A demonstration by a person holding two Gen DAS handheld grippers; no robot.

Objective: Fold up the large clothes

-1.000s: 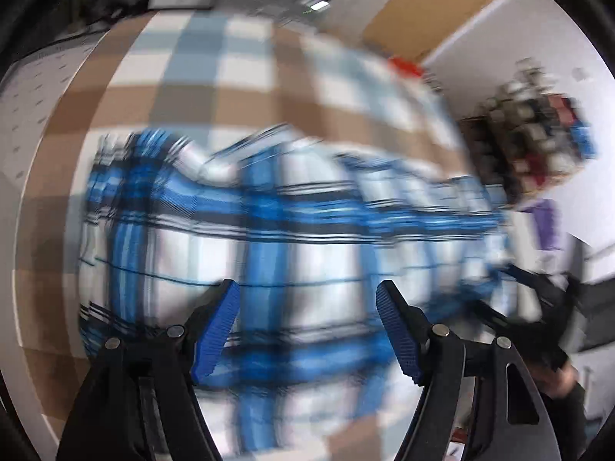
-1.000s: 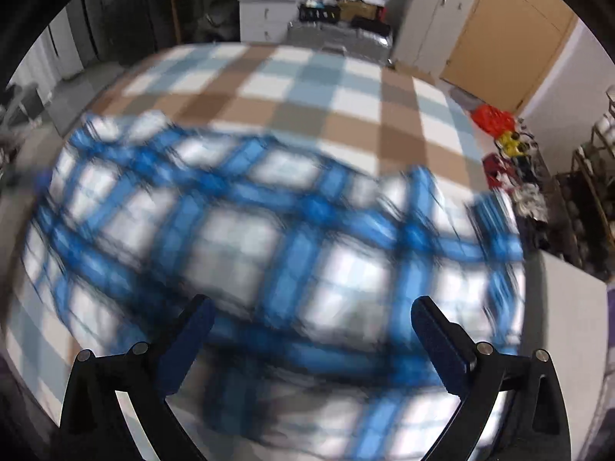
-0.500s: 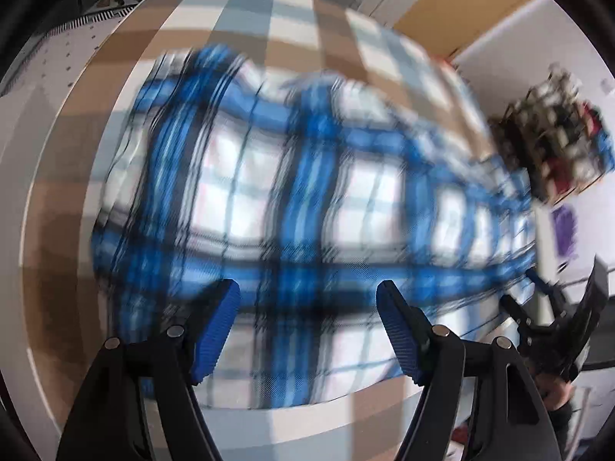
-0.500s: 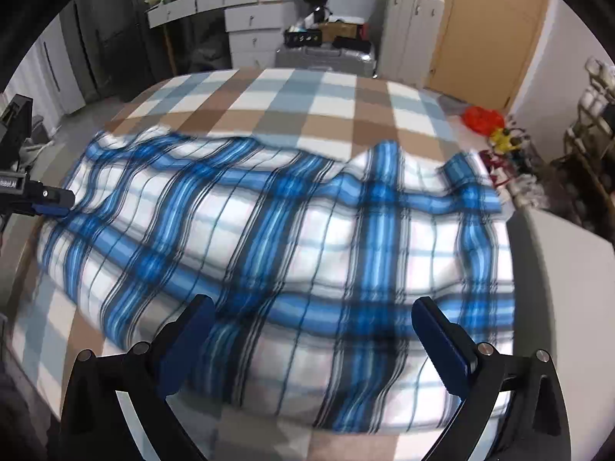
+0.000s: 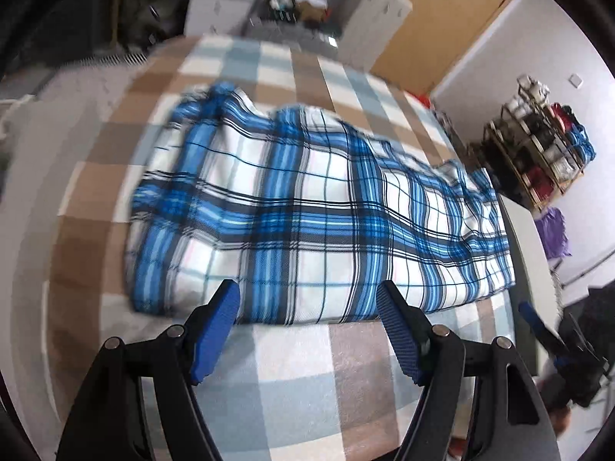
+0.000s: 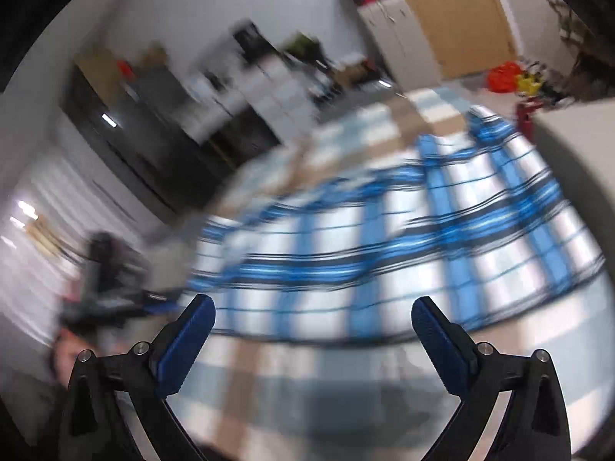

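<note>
A large blue, white and black plaid cloth (image 5: 315,219) lies folded in a long band across a table with a brown, grey and white checked cover (image 5: 292,376). My left gripper (image 5: 309,299) is open and empty, just short of the cloth's near edge. My right gripper (image 6: 313,313) is open and empty, near the cloth's (image 6: 403,238) near edge; that view is blurred. The right gripper also shows at the lower right of the left wrist view (image 5: 553,345).
White drawers and cabinets (image 5: 369,19) and a wooden door (image 5: 453,27) stand beyond the table's far end. A shelf rack with coloured items (image 5: 538,146) stands at the right. Dark cabinets (image 6: 146,123) line the left wall.
Both grippers have pulled back off the cloth toward the near table edge. The cloth now lies settled in a narrower band. The right wrist view has swung left.
</note>
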